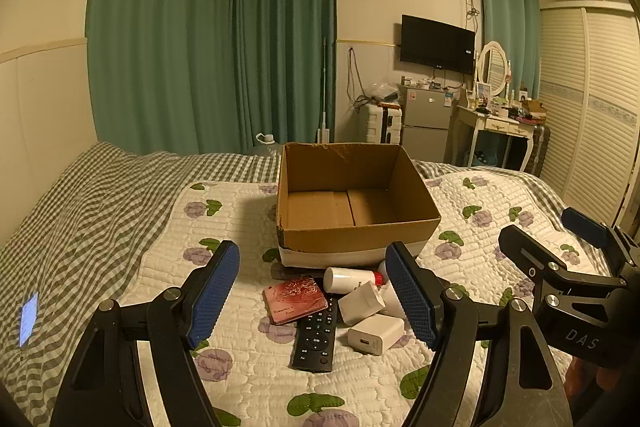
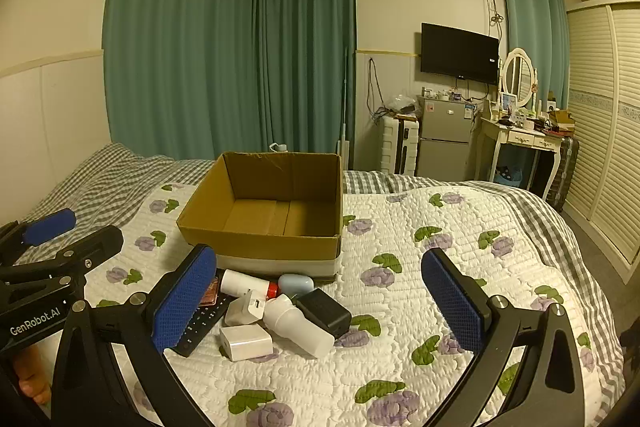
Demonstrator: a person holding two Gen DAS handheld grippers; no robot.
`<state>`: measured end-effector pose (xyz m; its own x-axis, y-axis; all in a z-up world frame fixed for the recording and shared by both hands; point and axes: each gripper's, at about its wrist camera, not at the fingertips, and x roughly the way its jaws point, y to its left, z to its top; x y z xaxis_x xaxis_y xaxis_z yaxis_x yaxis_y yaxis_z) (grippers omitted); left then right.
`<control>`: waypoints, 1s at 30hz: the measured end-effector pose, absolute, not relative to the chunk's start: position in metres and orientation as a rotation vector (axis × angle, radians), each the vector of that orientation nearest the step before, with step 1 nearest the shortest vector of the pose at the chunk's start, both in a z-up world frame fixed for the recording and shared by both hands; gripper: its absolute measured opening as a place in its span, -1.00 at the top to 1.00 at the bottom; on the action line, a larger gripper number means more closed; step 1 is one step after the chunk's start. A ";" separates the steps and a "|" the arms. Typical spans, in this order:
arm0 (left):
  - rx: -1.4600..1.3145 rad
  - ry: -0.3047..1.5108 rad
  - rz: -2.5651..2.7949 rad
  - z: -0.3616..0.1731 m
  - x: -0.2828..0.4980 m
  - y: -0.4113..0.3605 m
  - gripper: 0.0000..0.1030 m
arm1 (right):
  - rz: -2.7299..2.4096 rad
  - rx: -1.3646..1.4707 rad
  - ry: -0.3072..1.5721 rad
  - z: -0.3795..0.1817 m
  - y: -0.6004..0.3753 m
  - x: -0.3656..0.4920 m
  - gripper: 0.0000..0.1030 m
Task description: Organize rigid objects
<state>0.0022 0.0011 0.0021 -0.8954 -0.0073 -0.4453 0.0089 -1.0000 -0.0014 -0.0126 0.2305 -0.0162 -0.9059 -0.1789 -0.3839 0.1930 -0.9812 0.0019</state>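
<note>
The pile [image 2: 272,311] lies on the quilt [image 2: 400,307] just in front of the box [image 2: 260,223], which we see holds nothing yet: a remote [image 1: 316,335], a pink wallet [image 1: 295,299], two white chargers [image 2: 245,342], a black adapter [image 2: 324,311] and white bottles [image 2: 298,327], all touching or overlapping. We judge the risk is a grab that nudges a neighbour, rolls a bottle off across the soft quilt, or lifts two pieces at once. Our left gripper [image 1: 316,303] hangs wide open above the pile, holding and touching nothing. Our right gripper [image 2: 320,307] is likewise spread wide, empty, its left pad [image 2: 180,301] over the remote's end.
</note>
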 end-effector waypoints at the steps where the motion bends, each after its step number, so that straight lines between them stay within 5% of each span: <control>1: 0.716 0.006 -3.048 0.002 0.002 0.001 -0.52 | -2.894 0.578 0.054 -0.016 0.230 -0.013 -1.00; 30: 0.722 -0.003 -3.042 0.000 0.000 0.001 -0.52 | -2.891 0.586 0.060 -0.021 0.232 -0.011 -1.00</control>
